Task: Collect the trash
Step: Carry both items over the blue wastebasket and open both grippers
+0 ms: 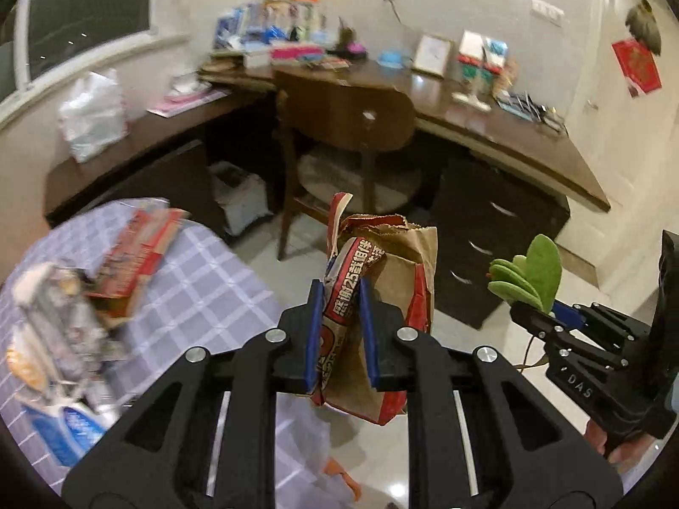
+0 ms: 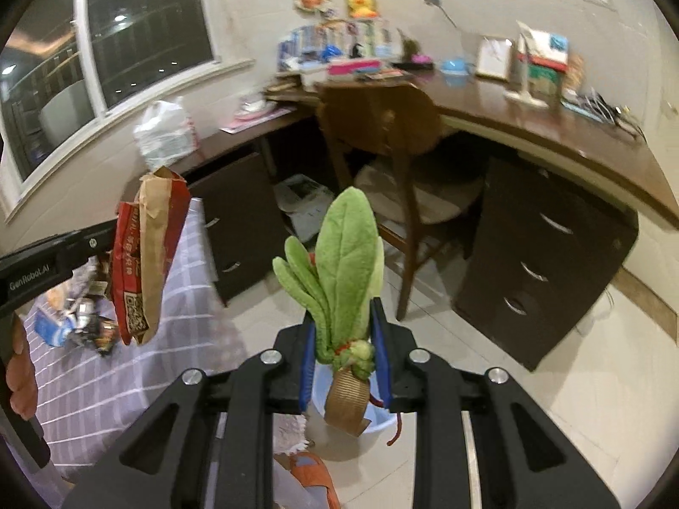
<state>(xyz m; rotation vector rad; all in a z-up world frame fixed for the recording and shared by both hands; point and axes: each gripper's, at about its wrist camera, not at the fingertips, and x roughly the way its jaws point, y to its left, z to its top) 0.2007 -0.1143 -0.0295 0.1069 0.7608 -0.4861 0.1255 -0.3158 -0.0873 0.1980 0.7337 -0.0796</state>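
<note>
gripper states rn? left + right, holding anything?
Left gripper: jaws shut on the crumpled paper bag.
Right gripper: jaws shut on the green plush leaf toy.

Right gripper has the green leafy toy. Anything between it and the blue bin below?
Nothing visible. The green leafy toy, clamped in the right gripper, hangs directly over the light blue bin on the floor, with only air between them.

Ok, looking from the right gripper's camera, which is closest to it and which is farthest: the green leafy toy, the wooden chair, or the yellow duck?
1. The green leafy toy, pinched in the jaws of the right gripper.
2. The wooden chair, past it at the desk, mid-room.
3. The yellow duck, high against the back wall, farthest.
</note>
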